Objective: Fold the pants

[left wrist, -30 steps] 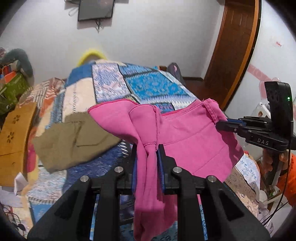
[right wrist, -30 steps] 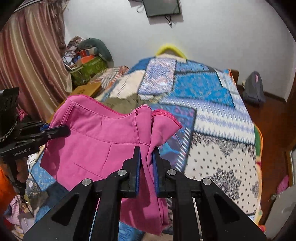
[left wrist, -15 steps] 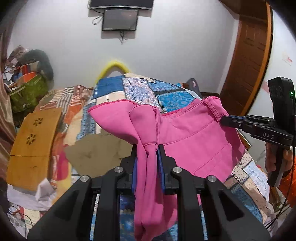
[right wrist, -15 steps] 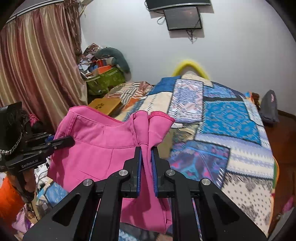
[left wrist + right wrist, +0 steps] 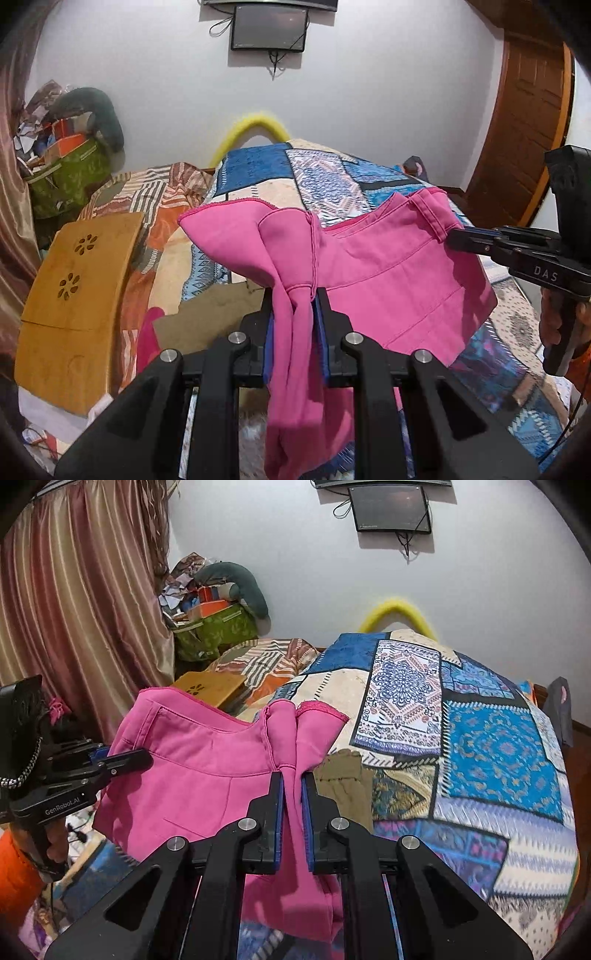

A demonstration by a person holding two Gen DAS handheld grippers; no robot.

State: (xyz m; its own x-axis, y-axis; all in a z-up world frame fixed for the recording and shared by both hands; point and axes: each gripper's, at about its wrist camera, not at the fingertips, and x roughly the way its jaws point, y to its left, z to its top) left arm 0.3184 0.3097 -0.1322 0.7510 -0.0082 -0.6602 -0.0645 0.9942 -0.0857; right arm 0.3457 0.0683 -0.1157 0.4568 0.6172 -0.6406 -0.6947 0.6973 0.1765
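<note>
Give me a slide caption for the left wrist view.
Both grippers hold pink pants stretched above a patchwork bed.

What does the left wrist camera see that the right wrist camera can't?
Only the left wrist view shows the brown wooden door. Only the right wrist view shows the striped curtain. Both show the pink pants held up between the left gripper and right gripper, each shut on the fabric, the patchwork bedspread, the wall screen and the olive garment on the bed.
</note>
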